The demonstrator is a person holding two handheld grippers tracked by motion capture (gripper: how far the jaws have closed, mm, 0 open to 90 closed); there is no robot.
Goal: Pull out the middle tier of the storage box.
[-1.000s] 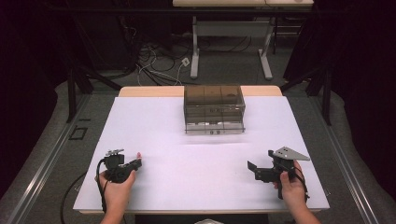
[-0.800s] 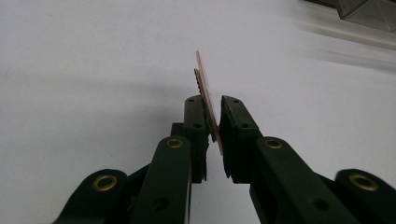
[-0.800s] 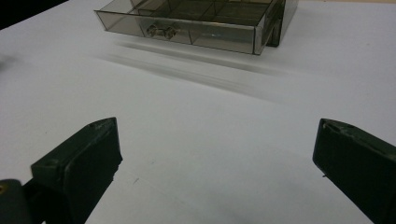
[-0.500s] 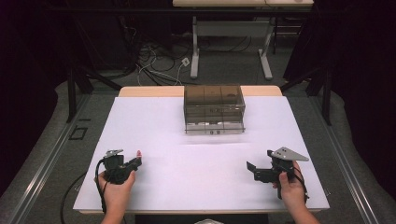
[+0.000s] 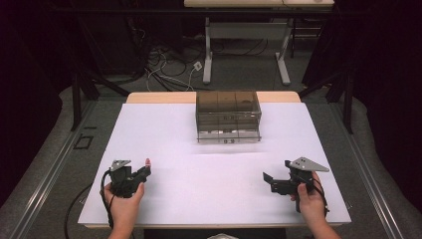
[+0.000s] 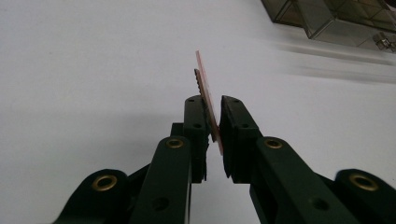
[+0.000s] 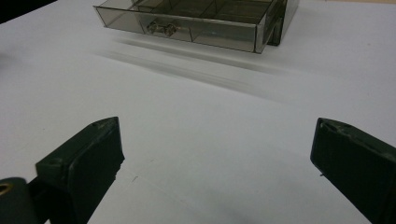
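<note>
My left gripper (image 5: 143,172) is at the table's front left, shut on a thin pink flat piece (image 5: 147,162). In the left gripper view this piece (image 6: 205,79) stands edge-on between the jaws, sticking out past the left gripper's (image 6: 212,106) tips, with a toothed strip along one side. At the front right, my right gripper (image 5: 268,182) is wide open with nothing in it. In the right gripper view the right gripper (image 7: 215,140) has bare white table between its jaws. A smoky clear drawer box (image 5: 228,115) stands at the far middle, its bottom drawer (image 7: 187,18) pulled out.
The white table top (image 5: 209,169) spreads between both hands and the drawer box (image 6: 336,18). Its front edge lies just below the hands. Beyond the table are cables (image 5: 169,64) on the floor and a desk frame (image 5: 246,45).
</note>
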